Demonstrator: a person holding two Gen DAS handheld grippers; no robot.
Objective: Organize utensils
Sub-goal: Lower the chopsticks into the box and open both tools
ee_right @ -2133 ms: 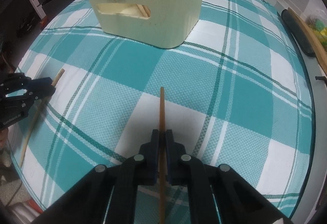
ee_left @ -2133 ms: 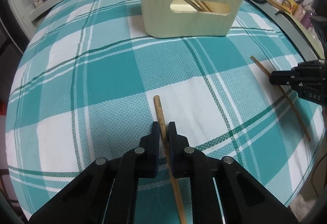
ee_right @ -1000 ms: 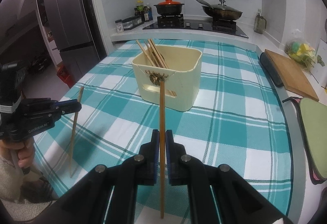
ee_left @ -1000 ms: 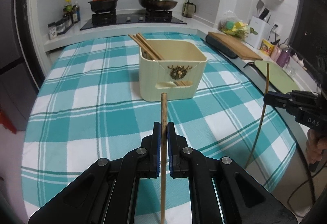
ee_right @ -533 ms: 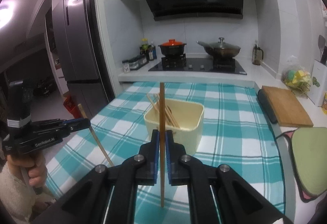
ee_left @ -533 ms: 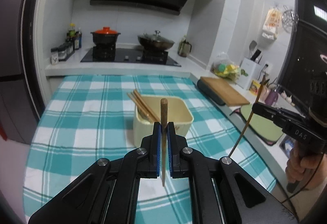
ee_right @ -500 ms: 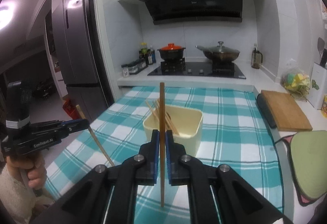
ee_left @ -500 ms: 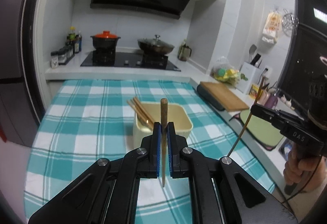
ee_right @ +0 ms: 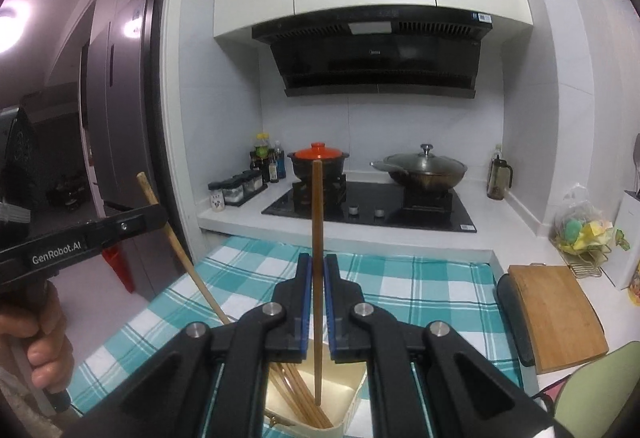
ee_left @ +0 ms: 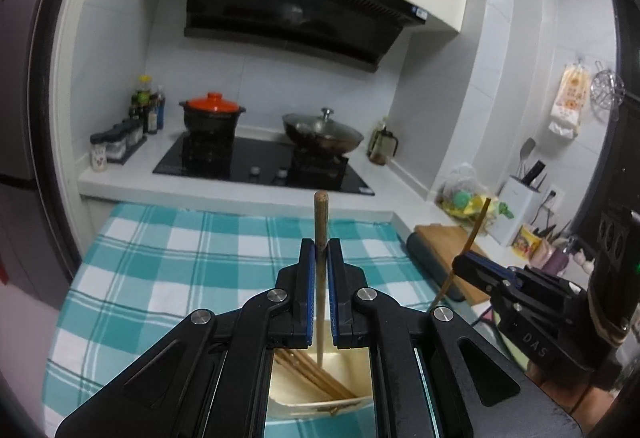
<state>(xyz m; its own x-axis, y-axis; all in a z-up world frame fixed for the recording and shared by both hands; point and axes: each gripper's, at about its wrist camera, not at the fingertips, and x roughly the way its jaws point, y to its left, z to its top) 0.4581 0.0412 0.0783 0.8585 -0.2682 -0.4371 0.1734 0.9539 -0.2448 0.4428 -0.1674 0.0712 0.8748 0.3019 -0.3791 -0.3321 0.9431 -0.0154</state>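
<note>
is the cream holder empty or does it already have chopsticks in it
Not empty. Several chopsticks lie slanted inside the holder, seen below both grippers; the left wrist view shows them too. How many, cannot tell.

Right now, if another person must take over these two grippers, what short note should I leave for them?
Left gripper: shut on a chopstick, upright, lower tip above the cream bin.
Right gripper: shut on its own chopstick, tip also hanging over the bin.
Done: several chopsticks already lie in the bin; both held ones are lifted off the checked cloth.
Left: lower and release both into the bin.
</note>
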